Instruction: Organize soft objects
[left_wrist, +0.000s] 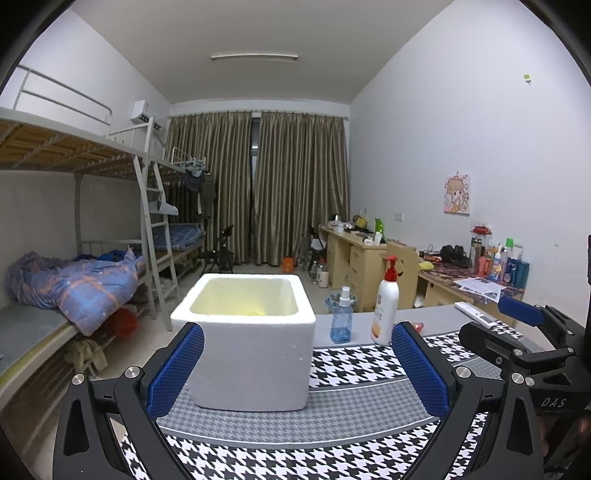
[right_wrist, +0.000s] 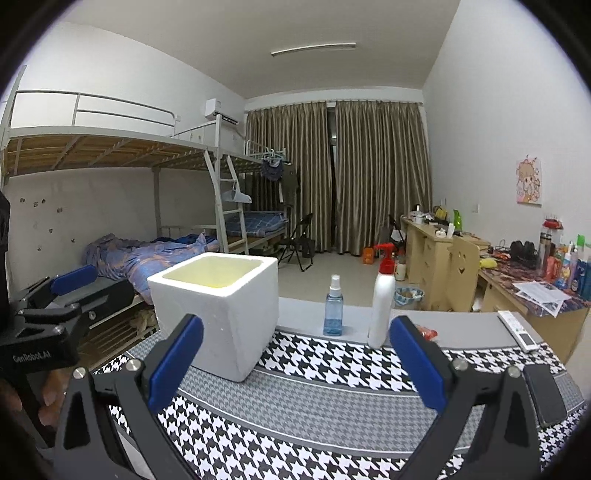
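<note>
Both hand-held grippers hang spread wide and empty above a table draped in a houndstooth cloth (left_wrist: 354, 358): the left gripper (left_wrist: 297, 365) faces a white foam box (left_wrist: 247, 343) head-on, its blue pads framing the box's lower corners without touching it, while the right gripper (right_wrist: 295, 363) sits beside it, seeing the same foam box (right_wrist: 221, 314) ahead and to its left. The box stands upright near the table's left edge, toward the far side of the cloth; a glimpse of something yellow (left_wrist: 255, 312) lies at the bottom of its hollow, too little shown to say what it is. If that is one of the soft objects, it would likely be light and yielding, best pinched gently across its middle from above, and the foam walls, light and easily dented, would slide or tip under a careless nudge. A small red item (right_wrist: 426, 332) peeks out just beyond the right gripper's right-hand finger, near the table's far edge; its nature cannot be told. Between box and red item stand a blue spray bottle (right_wrist: 333, 310) and a white pump bottle (right_wrist: 382, 302), both upright along the far edge. A remote control (right_wrist: 519, 330) lies toward the far right corner.
</note>
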